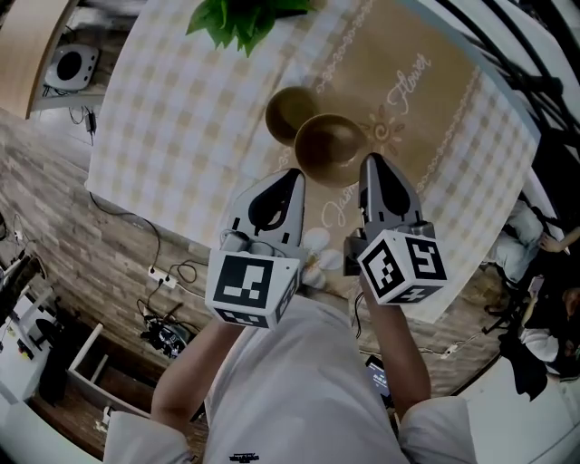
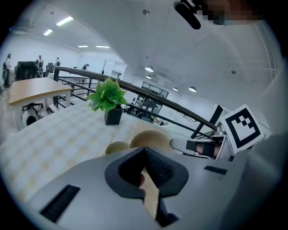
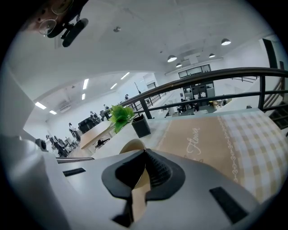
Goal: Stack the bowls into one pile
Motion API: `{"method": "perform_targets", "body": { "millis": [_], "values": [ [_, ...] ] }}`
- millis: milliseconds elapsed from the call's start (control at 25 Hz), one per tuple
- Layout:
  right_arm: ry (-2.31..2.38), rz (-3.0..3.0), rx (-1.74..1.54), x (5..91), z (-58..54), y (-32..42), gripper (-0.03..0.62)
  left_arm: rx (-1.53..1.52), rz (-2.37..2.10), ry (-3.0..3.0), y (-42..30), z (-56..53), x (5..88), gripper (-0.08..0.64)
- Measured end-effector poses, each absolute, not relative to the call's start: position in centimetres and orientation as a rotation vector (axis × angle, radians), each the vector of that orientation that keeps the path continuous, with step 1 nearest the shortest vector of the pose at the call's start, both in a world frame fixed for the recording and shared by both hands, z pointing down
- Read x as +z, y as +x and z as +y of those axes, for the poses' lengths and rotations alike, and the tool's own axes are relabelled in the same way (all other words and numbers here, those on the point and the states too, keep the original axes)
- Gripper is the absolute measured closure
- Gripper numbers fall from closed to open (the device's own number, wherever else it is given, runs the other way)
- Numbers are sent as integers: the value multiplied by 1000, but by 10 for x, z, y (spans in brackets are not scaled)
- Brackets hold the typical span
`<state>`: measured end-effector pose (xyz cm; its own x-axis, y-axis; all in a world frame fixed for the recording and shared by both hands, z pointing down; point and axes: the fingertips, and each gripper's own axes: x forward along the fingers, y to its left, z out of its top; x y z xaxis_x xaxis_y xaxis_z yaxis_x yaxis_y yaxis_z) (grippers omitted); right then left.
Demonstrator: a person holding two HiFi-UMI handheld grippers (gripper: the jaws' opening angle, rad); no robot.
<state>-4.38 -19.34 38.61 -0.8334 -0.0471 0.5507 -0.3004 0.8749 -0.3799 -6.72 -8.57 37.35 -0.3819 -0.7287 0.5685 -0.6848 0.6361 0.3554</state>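
Here both tongs hang low over the bench (image 1: 172,118), side by side. The left tongs (image 1: 292,174) are pressed together at the tips and pinch nothing. The right tongs (image 1: 372,163) are the same, closed and empty. The bigger bowl (image 1: 331,149) sits just ahead of the two tips and between them, one rim near each of the tongs. The smaller bowl (image 1: 290,111) stands behind it, farther from the tongs and more to the left side. The two bowls are just beside each other, not stacked. Far ahead of the left tongs there is a green plant (image 1: 245,20). A tan runner (image 1: 426,100) lies under the bigger bowl and goes on ahead of the right tongs.
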Motion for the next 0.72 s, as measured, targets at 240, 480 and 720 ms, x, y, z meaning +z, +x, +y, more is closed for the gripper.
{"method": "perform_targets", "body": {
  "millis": [240,480,720],
  "values": [
    [212,-2498,614,389,-173,-67,555,-96,-2155,1060,-84,-66,377,538],
    [200,-2470,612,400,-162,-93,555,-105,-2156,1028,-103,-54,384,538],
    [214,-2450,622,416,-159,-112,555,-106,-2133,1009,-118,-49,398,538]
  ]
}}
